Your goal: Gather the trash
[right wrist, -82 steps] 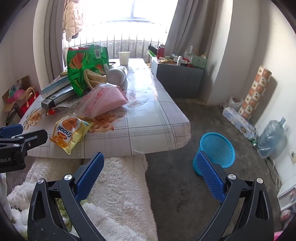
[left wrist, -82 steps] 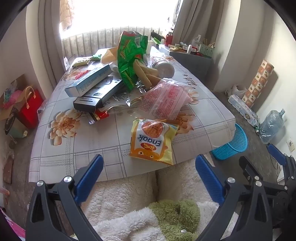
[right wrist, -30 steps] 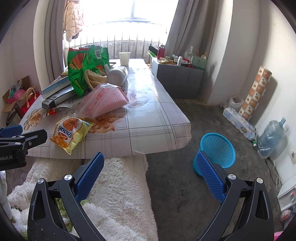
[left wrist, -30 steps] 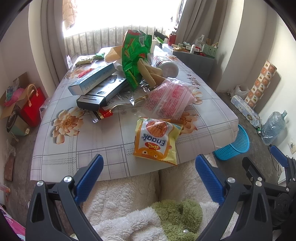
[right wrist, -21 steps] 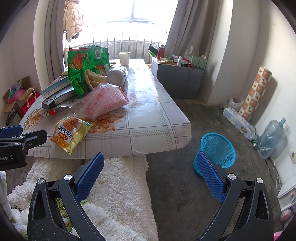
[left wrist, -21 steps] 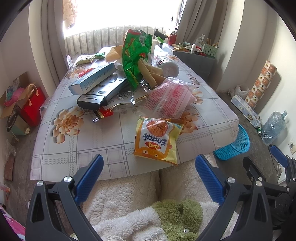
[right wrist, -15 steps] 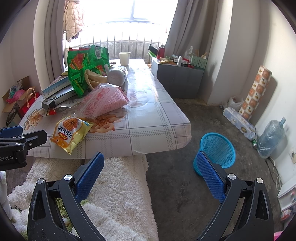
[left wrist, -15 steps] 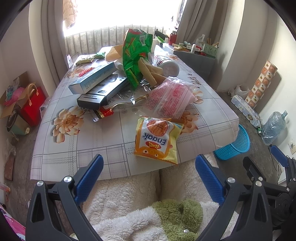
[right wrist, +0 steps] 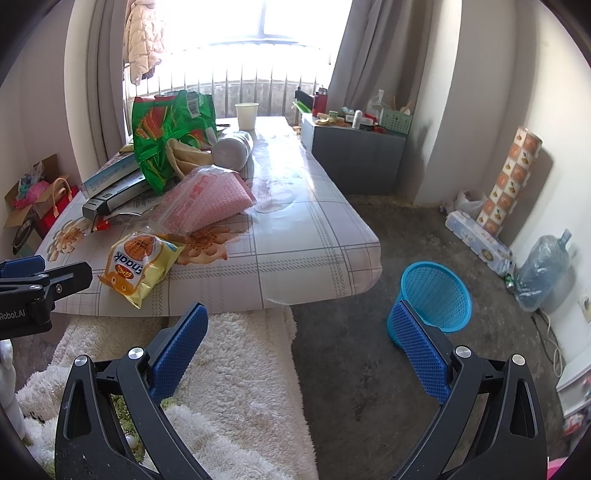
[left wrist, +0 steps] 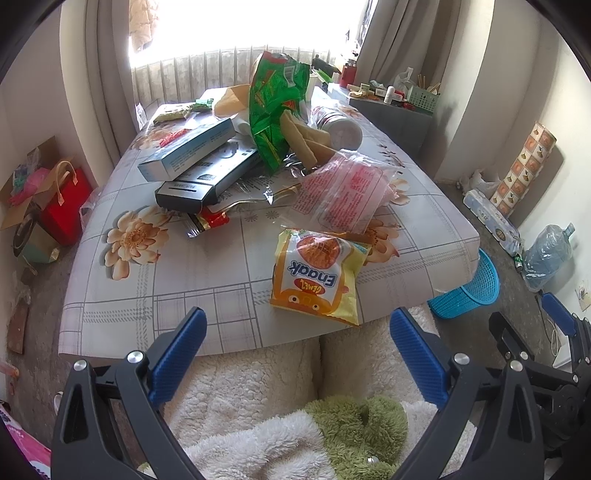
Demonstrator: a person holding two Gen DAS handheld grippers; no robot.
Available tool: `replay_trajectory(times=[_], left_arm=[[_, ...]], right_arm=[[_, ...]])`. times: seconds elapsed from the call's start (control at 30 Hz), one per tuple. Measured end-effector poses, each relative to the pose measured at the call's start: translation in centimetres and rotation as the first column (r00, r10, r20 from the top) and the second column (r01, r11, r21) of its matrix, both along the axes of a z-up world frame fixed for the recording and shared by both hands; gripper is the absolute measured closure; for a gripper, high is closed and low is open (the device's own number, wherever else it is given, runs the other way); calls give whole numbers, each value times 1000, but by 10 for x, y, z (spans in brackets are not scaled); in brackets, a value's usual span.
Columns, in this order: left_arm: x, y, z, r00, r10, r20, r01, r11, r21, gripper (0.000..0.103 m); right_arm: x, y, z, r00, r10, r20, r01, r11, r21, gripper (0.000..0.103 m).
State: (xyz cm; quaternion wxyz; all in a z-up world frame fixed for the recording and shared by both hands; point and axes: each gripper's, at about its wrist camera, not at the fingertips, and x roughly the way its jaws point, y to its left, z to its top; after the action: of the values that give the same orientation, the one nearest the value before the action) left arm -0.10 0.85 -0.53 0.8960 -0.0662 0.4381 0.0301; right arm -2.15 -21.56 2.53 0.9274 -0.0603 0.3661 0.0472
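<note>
Daylight is admitted through the window (right wrist: 258, 26), which is blown out to white. Glare is cast on the tablecloth (right wrist: 280, 162). Edges are bent and vignetted.

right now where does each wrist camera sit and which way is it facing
Left wrist: sits on the open left gripper, low before the table's near edge, facing the yellow Enaak snack packet; the right gripper shows at right.
Right wrist: sits on the open right gripper, facing the table's corner and the round blue mesh bin on the floor; the left gripper's tip shows at left.
Shared: packet, bin, floral tablecloth table.
</note>
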Motion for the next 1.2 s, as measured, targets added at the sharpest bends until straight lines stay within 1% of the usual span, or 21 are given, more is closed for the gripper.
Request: replay_trajectory(times=[0.13, 0.33, 0.4, 0.47, 0.53, 0.57, 0.63, 0.7, 0.77, 0.83, 0.87, 0.9, 0.97, 1.07, 1.17, 1.2], left_arm=[[3, 14, 1, 1000, 0, 15, 1, 998, -57, 6], [10, 38, -1, 993, -37, 110, 48, 994, -103, 6], [18, 44, -3, 991, -53, 124, 69, 990, -126, 6], [25, 45, -6, 988, -83, 133, 105, 981, -160, 6], [33, 45, -11, 984, -113, 139, 141, 968, -206, 10], [38, 44, -13, 982, -130, 137, 158, 962, -223, 14], [47, 41, -20, 981, -157, 117, 182, 954, -238, 18], [56, 37, -27, 980, -174, 97, 193, 950, -244, 24], [62, 35, -33, 980, -185, 77, 198, 951, -239, 28], [68, 33, -38, 978, -202, 57, 210, 952, -223, 33], [71, 31, -41, 976, -212, 43, 216, 953, -214, 36], [72, 30, -44, 974, -222, 31, 224, 951, -211, 41], [76, 28, -50, 970, -244, 4, 239, 946, -218, 47], [77, 27, -55, 965, -262, -25, 250, 941, -227, 59], [78, 28, -58, 962, -269, -38, 253, 938, -237, 70], [77, 28, -59, 962, -270, -38, 254, 937, -241, 71]], right_arm=[[2, 0, -2, 1000, -4, -8, 4, 1000, 12, 8], [19, 0, -6, 999, 8, -32, -7, 998, 56, 8], [29, 4, -7, 999, 21, -44, -17, 996, 87, 8], [42, 7, -7, 997, 38, -60, -30, 990, 139, 8], [54, 9, -7, 995, 60, -77, -44, 978, 203, 8], [62, 10, -6, 993, 76, -87, -53, 968, 246, 8], [76, 11, -7, 987, 114, -114, -69, 937, 341, 8], [91, 13, -9, 977, 158, -144, -78, 890, 449, 10], [107, 18, -14, 963, 205, -177, -77, 834, 547, 12], [122, 25, -19, 949, 243, -201, -73, 789, 610, 15], [129, 29, -22, 944, 256, -210, -70, 773, 631, 17], [135, 32, -23, 941, 263, -215, -68, 766, 639, 19], [145, 36, -25, 942, 256, -217, -61, 767, 638, 22], [160, 34, -31, 942, 248, -224, -37, 742, 669, 27], [175, 33, -39, 939, 249, -236, -15, 718, 696, 32], [181, 33, -42, 938, 249, -241, -10, 714, 700, 35]])
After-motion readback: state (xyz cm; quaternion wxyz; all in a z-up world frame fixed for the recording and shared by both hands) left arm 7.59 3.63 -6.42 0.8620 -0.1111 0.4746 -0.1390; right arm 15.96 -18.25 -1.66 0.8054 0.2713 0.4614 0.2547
